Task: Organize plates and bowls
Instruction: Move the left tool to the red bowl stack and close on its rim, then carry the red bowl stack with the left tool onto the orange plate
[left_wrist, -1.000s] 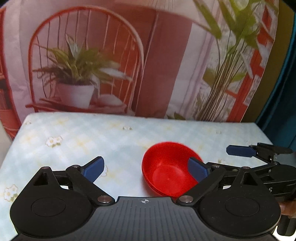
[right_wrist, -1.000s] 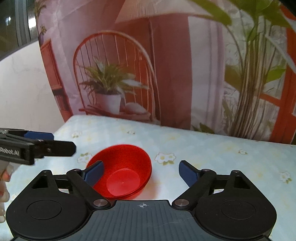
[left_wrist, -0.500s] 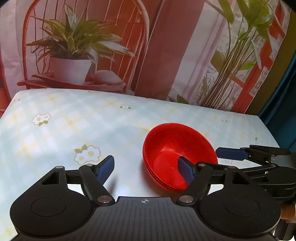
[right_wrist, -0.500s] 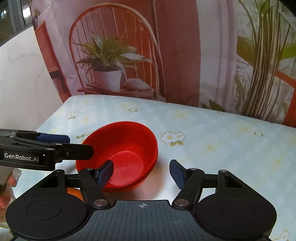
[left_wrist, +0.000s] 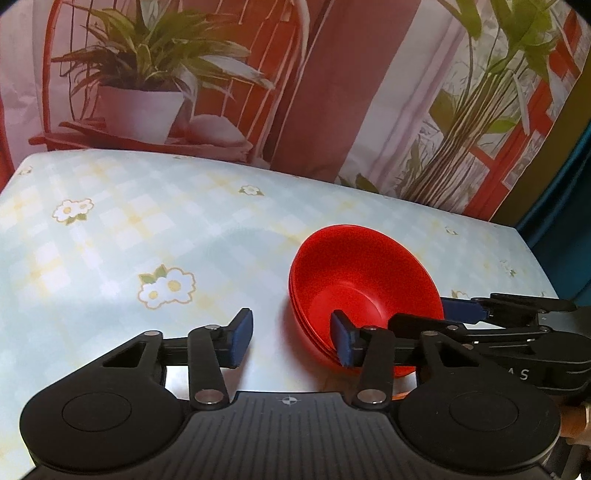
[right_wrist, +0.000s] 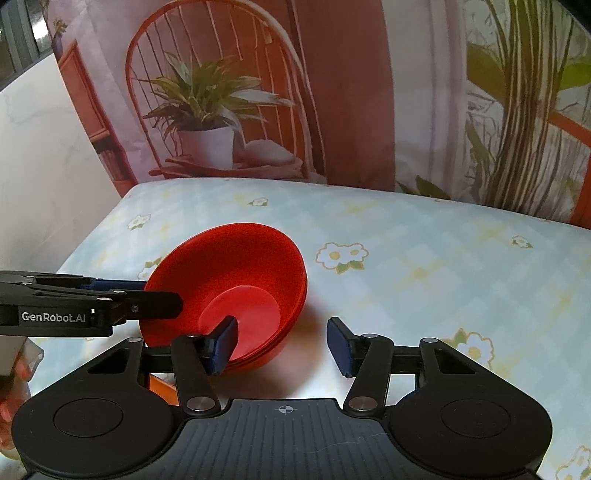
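Note:
A stack of nested red bowls (left_wrist: 362, 280) (right_wrist: 236, 269) sits on the flowered tablecloth (left_wrist: 110, 229) (right_wrist: 424, 258). My left gripper (left_wrist: 291, 341) straddles the stack's near left rim, its right finger inside the top bowl and its left finger outside over the cloth. Its jaws are closing, and the outer pad still stands apart from the bowl wall. My right gripper (right_wrist: 281, 345) straddles the near right rim the same way, left finger inside, right finger outside, jaws closing with a gap left. Each gripper shows in the other's view, the left gripper (right_wrist: 147, 295) and the right gripper (left_wrist: 458, 310).
A printed backdrop of a potted plant and a red chair (left_wrist: 147, 74) (right_wrist: 221, 110) hangs along the table's far edge. A white wall (right_wrist: 44, 166) stands to the left. Something small and orange (right_wrist: 160, 387) lies half hidden under the grippers.
Both grippers have sunk toward the bowls and their jaws have narrowed. Each inner finger now reaches down inside the top bowl. The bowls have not moved.

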